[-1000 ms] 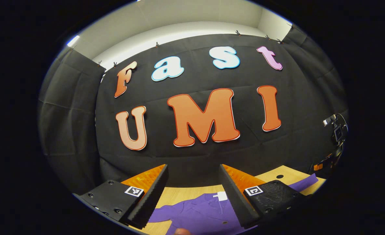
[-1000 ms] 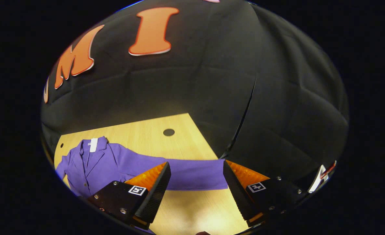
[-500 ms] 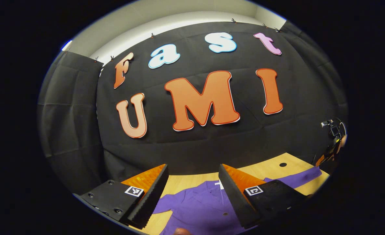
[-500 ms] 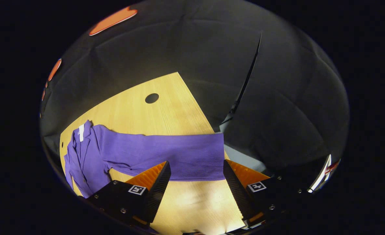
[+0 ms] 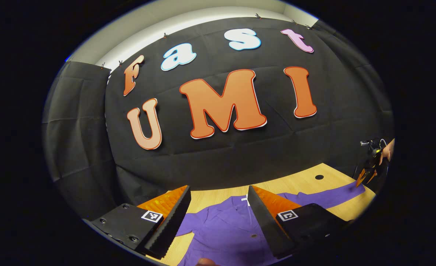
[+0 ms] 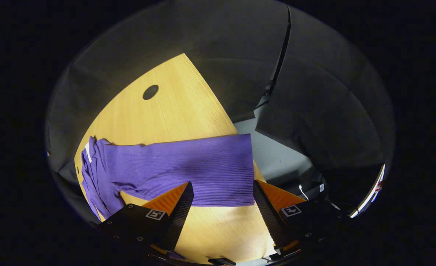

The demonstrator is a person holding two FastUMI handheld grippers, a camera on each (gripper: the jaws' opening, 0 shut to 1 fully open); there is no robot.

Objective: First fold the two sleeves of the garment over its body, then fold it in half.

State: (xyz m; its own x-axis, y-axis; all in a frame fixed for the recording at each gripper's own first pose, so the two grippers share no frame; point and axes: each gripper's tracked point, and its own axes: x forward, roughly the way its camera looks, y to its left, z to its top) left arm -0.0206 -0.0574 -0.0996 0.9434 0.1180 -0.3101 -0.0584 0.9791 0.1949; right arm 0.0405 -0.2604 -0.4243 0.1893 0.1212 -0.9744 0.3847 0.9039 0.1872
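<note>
The garment [image 5: 221, 232] is cut off at the left gripper view's bottom edge, its hem unseen

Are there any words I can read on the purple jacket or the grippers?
White tag at the purple jacket collar: too small to read.
Square markers on the left gripper and right gripper: black-and-white patterns, no words.

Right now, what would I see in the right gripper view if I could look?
A purple garment lies on a wooden table, one sleeve stretched flat toward the right gripper, whose jaws stand open just above the cuff.
</note>
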